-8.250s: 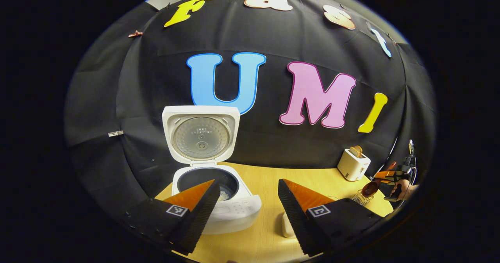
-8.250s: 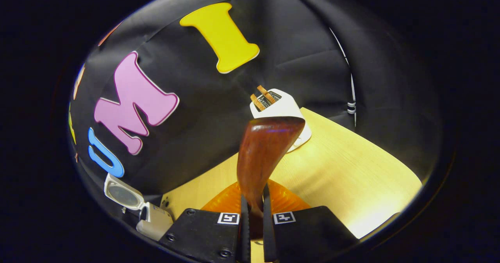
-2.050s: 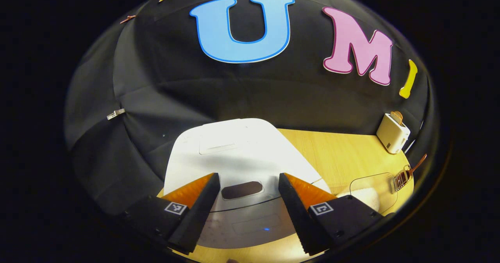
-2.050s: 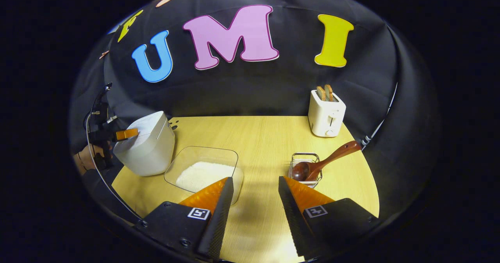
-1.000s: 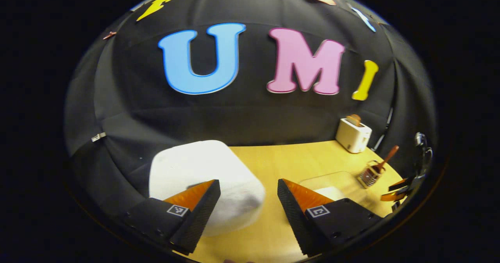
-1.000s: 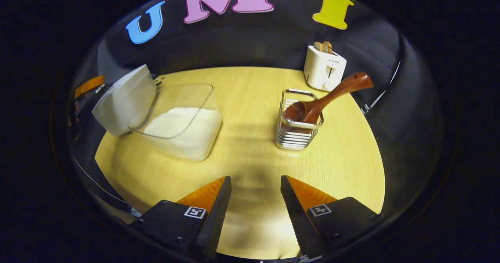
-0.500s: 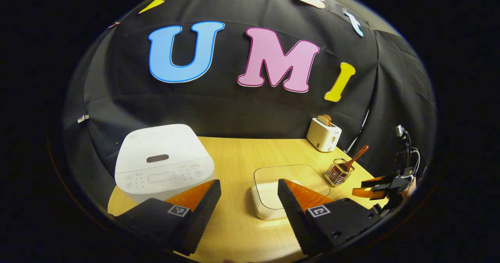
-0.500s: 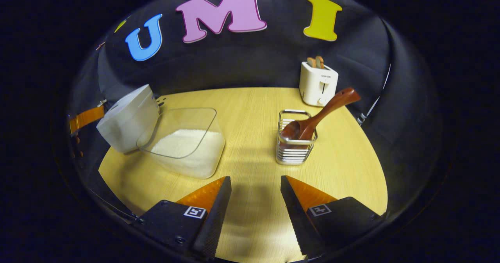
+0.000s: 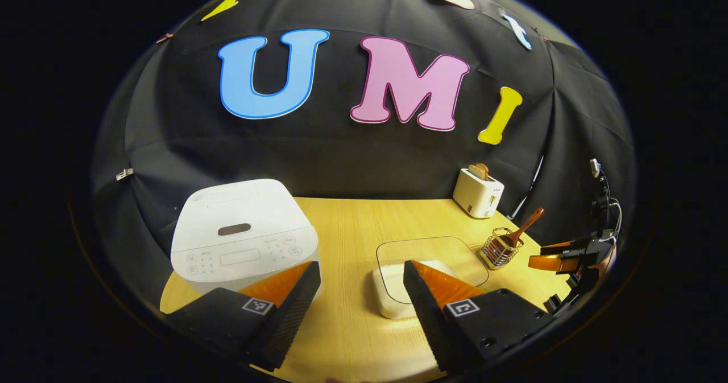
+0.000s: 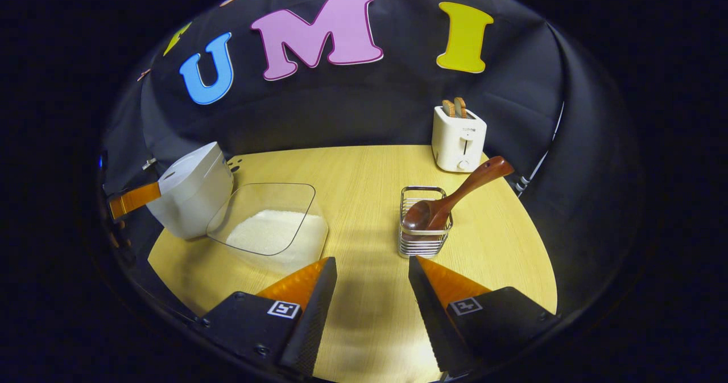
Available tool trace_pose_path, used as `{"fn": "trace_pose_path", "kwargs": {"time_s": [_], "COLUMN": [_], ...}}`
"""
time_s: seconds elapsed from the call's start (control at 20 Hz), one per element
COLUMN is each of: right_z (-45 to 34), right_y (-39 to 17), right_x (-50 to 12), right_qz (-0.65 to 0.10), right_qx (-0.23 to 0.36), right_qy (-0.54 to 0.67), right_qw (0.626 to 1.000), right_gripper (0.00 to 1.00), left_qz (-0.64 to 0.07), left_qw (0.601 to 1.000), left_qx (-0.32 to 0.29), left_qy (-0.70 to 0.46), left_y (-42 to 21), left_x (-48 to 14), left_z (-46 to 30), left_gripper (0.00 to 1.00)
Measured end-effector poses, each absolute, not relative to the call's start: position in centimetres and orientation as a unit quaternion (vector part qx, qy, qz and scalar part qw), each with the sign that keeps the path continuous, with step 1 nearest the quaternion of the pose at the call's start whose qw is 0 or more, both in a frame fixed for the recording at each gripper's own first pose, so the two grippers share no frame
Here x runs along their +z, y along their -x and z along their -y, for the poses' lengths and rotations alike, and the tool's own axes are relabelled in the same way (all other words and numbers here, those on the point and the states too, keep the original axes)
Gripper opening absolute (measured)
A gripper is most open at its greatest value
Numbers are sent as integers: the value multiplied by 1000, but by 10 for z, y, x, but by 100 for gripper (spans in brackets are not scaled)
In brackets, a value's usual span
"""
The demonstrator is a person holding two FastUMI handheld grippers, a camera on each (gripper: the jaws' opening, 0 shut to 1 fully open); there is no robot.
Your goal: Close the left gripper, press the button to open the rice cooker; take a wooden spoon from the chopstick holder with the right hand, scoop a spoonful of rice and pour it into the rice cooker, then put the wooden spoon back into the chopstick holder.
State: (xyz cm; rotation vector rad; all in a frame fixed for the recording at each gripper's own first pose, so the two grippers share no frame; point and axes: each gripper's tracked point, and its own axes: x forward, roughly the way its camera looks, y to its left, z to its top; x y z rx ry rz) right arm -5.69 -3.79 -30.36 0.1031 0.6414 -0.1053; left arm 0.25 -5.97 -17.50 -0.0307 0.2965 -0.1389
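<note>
Resting in chopstick holder (image 10: pixel 422 229), wooden spoon (image 10: pixel 455 195) beyond released right tool (image 10: pixel 372 269).

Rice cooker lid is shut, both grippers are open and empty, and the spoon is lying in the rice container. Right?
Not quite. The spoon is not in the rice container; the right gripper view shows it in the chopstick holder, handle leaning out. The rest holds: rice cooker lid shut, left gripper and right gripper open and empty.
</note>
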Motion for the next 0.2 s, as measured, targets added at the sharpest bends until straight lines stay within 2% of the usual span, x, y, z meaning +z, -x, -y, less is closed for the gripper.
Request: {"fn": "trace_pose_path", "kwargs": {"time_s": [0.2], "right_z": [38], "right_y": [57], "right_x": [-304], "right_qz": [-314], "right_qx": [-52], "right_qy": [-50], "right_qw": [947], "right_gripper": [80], "left_qz": [-150], "left_qw": [986], "left_qx": [-69], "left_qy": [14], "left_y": [-2], "left_x": [-176], "left_z": [61], "left_gripper": [94]}}
